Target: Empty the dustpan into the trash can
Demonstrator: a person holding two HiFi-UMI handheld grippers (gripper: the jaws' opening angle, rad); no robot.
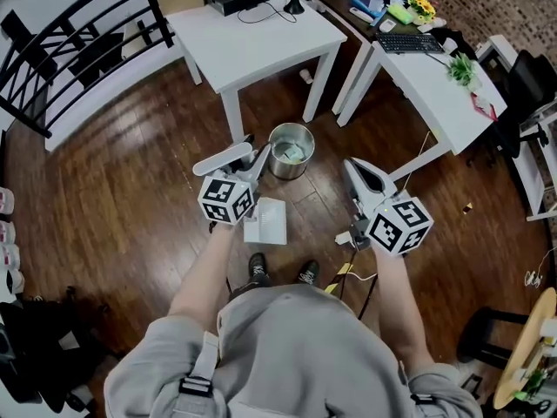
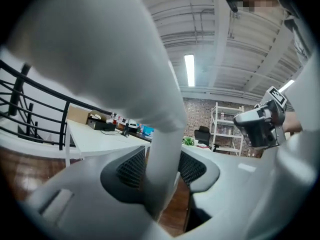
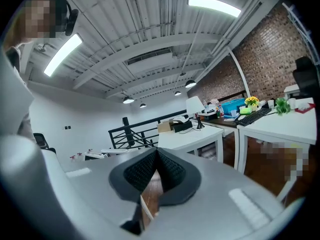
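A grey sweatshirt (image 1: 287, 347) is nearest. Past the shoes (image 1: 258, 269), the white dustpan (image 1: 266, 221) sits just short of the steel trash can (image 1: 290, 151). The left gripper (image 1: 251, 162) has its fingers part-open around the dustpan handle (image 2: 165, 149); the right gripper (image 3: 156, 170) has its fingers pinched together, empty.

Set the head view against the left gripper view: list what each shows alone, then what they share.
Head view only: the trash can on the floor and the person's shoes. Left gripper view only: the ceiling lamp and the shelf rack. Both: the dustpan, whose handle stands between the left gripper's jaws, the right gripper, the white table and the black railing.
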